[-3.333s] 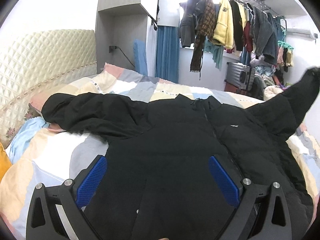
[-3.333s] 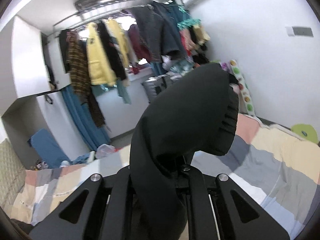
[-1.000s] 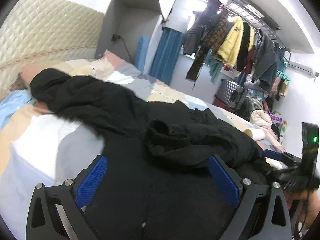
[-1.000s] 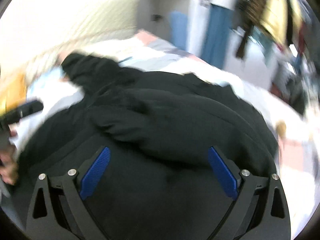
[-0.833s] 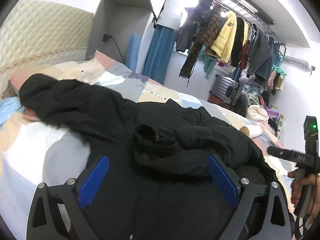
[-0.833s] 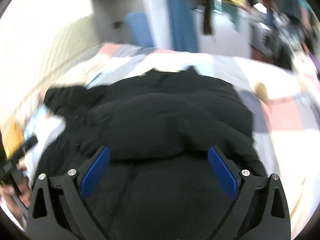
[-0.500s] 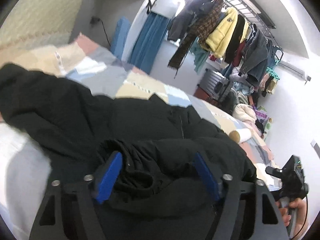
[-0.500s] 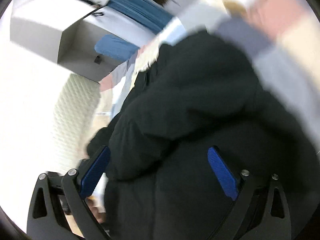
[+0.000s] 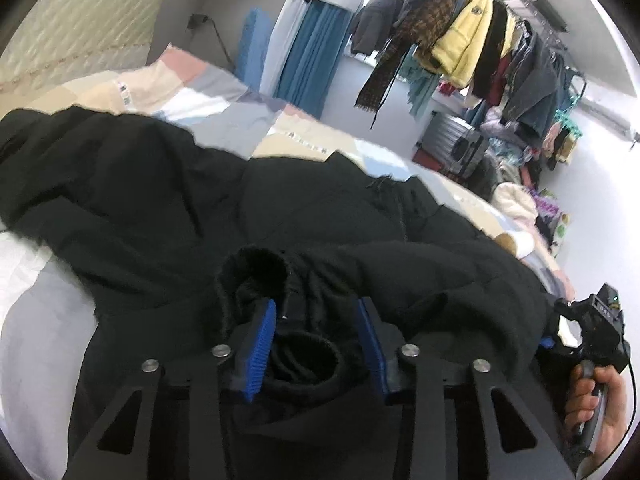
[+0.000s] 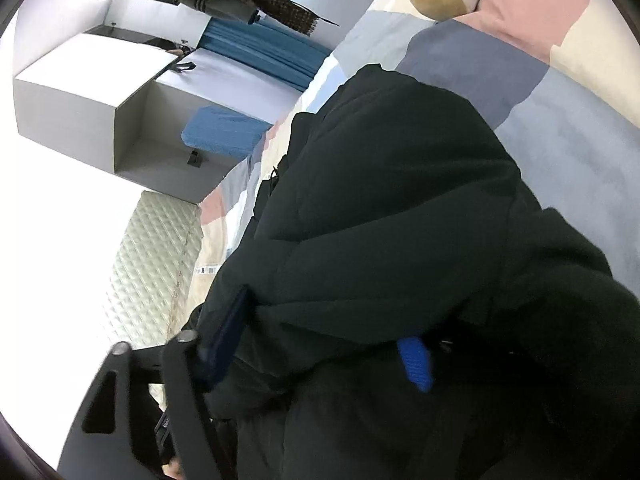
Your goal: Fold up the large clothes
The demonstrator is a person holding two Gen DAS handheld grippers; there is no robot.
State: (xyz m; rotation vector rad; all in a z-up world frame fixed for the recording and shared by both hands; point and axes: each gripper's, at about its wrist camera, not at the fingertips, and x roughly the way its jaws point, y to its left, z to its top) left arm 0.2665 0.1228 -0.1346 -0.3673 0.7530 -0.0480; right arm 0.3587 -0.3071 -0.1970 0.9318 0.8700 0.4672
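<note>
The left tool (image 9: 316,320) has just been closing, and its two blue pads now sit narrow around the ribbed cuff (image 9: 256,276) of a sleeve. The cuff is bunched up between the pads, and they look like they are touching it. That sleeve lies folded across the middle of the big black jacket (image 9: 328,208), so I think the tool grabs the cuff to tidy it or pull it flat.

The right tool (image 10: 320,344) is rolled onto its side. It has just been closing too, with a thick fold of the black jacket between its pads. One blue pad (image 10: 416,364) peeks out from under the cloth and the other is half hidden, so I cannot tell if it squeezes yet. It seems to be taking the jacket's side edge, ready to fold it over.

The jacket lies spread on the bed (image 9: 224,80), just ahead of both tools. Its other sleeve (image 9: 80,172) stretches far to the left of the left tool, not folded in yet. Far behind hangs a rack of clothes (image 9: 468,44).
</note>
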